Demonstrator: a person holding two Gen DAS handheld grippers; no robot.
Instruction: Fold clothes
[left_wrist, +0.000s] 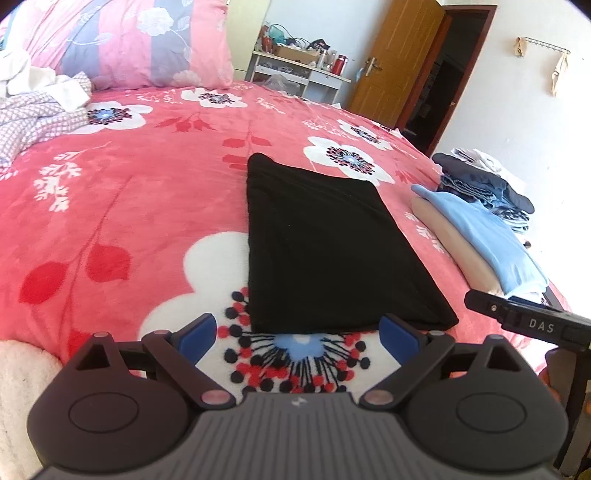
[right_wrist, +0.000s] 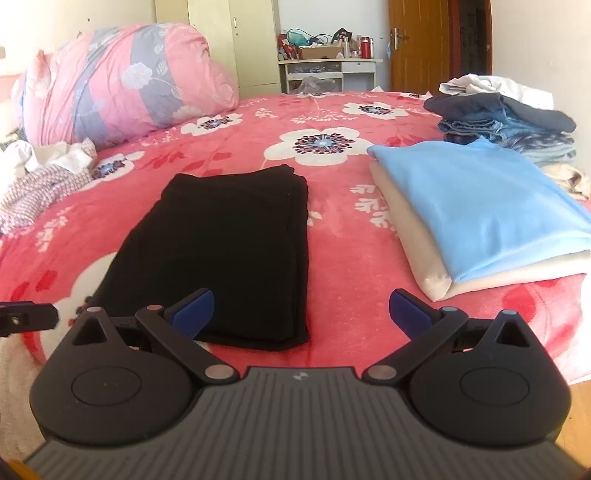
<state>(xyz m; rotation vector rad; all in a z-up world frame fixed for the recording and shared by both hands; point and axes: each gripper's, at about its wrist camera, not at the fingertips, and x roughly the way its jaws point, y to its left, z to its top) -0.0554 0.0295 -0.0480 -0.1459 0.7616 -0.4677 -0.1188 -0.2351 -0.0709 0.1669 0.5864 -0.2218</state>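
**Operator:** Report task status.

**Inspector:** The black garment lies flat on the bed as a narrow layered rectangle, its edges stacked and aligned. By that evidence its fold is judged complete. The left gripper has its jaws spread wide with nothing between them; the near hem of the black garment lies just beyond its pads. The right gripper is likewise fully spread and holds nothing; its left pad overlaps the garment's near edge in the picture, contact not confirmed.

**Operator:** Finished items?

**Inspector:** In the right wrist view, at 2 o'clock from the black garment: a light blue garment folded on top of a beige one. Farther off, at 1 o'clock, a stack of dark and denim clothes.

**Operator:** Remaining work?

**Inspector:** At 10 o'clock, a crumpled heap of checked and white clothes is unfolded. Judged next: move the black garment to the stacks, then fetch from the heap.

**Operator:** Surface and room?

**Inspector:** Red fleece blanket with large white flowers; soft, likely to drag fabric. A pink quilt bundle lies at the head end. Beyond it: a cluttered white desk, a wooden door, and a pale wardrobe.
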